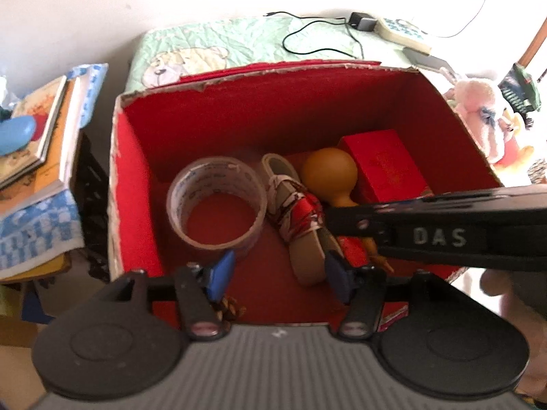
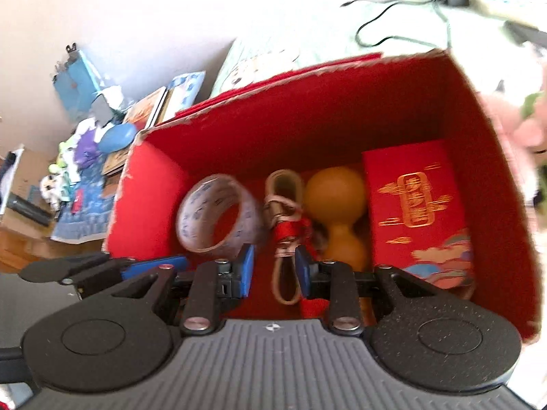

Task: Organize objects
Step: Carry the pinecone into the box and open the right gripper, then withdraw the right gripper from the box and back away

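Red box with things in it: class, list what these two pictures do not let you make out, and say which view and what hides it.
- Gourd: left wrist view, its lower end is hidden by the right gripper's arm.
- Small red box: right wrist view, near corner behind the right gripper.
- Tape roll: right wrist view, print too blurred to read.
- Books: left wrist view, cut off by the left edge.

A red-lined cardboard box (image 1: 136, 157) with a torn, frayed rim is seen standing open on a quilted surface. Four things are laid side by side on its floor. A roll of clear tape (image 1: 217, 203) rests at the left, tilted, with its hole facing up. Just beside it lies a beige looped strap (image 1: 294, 212) bound with red ribbon. A tan gourd (image 1: 330, 171) lies next, touching a small red box (image 2: 418, 212) printed with gold, which is set against the right wall.
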Tool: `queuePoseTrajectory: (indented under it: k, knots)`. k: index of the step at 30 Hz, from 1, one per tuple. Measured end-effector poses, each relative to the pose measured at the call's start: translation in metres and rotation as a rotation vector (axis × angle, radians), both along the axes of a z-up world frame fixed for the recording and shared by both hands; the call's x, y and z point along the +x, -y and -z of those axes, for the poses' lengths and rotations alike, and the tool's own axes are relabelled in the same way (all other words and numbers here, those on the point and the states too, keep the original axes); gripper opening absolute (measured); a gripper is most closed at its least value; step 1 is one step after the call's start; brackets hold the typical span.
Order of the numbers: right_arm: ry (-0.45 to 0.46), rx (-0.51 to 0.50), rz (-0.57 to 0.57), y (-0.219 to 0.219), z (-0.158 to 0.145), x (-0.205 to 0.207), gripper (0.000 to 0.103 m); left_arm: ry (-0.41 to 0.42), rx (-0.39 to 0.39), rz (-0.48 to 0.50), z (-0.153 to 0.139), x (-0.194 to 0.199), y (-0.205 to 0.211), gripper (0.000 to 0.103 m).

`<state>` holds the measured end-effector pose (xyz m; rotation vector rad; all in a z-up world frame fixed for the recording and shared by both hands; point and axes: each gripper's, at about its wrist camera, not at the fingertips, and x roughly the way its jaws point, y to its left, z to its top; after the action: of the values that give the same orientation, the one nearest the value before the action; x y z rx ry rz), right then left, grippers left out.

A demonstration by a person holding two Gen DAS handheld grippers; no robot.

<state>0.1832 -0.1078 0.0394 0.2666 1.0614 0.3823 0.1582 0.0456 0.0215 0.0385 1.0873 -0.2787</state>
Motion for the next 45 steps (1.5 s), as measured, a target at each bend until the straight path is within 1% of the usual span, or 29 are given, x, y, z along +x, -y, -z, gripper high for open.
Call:
queuePoseTrajectory:
  k: [4,6,8,11,15,20,23,28,32,35,45]
  knots:
    - [0.051,-0.037,0.026,0.013,-0.005,-0.005,0.031,0.024,0.059,-0.029,-0.006,-0.006,0.008,0.067]
    - [0.079,-0.056,0.039,0.019,-0.009,-0.008,0.031,0.034,0.076,-0.048,-0.010,-0.007,0.010,0.067]
    - [0.096,-0.068,0.046,0.013,-0.011,-0.008,0.031,0.046,0.091,-0.068,-0.015,-0.009,0.012,0.068]
    - [0.114,-0.065,0.062,0.020,-0.018,-0.014,0.032,0.064,0.106,-0.093,-0.023,-0.014,0.014,0.071]
    - [0.133,-0.071,0.088,0.027,-0.025,-0.021,0.032,0.096,0.146,-0.123,-0.035,-0.023,0.021,0.073]
    - [0.149,-0.077,0.092,0.035,-0.032,-0.033,0.032,0.092,0.146,-0.158,-0.042,-0.038,0.026,0.075]
    - [0.152,-0.069,0.084,0.040,-0.035,-0.041,0.032,0.089,0.153,-0.172,-0.045,-0.047,0.031,0.077]
    - [0.170,-0.084,0.063,0.046,-0.037,-0.056,0.032,0.092,0.155,-0.196,-0.049,-0.063,0.039,0.080]
    - [0.173,-0.096,0.053,0.053,-0.036,-0.067,0.032,0.096,0.160,-0.199,-0.049,-0.073,0.047,0.082]
    - [0.157,-0.099,0.053,0.058,-0.032,-0.072,0.033,0.095,0.168,-0.204,-0.047,-0.079,0.053,0.085]
    - [0.092,-0.138,0.048,0.063,-0.009,-0.088,0.036,0.008,0.171,-0.202,-0.017,-0.093,0.063,0.088]
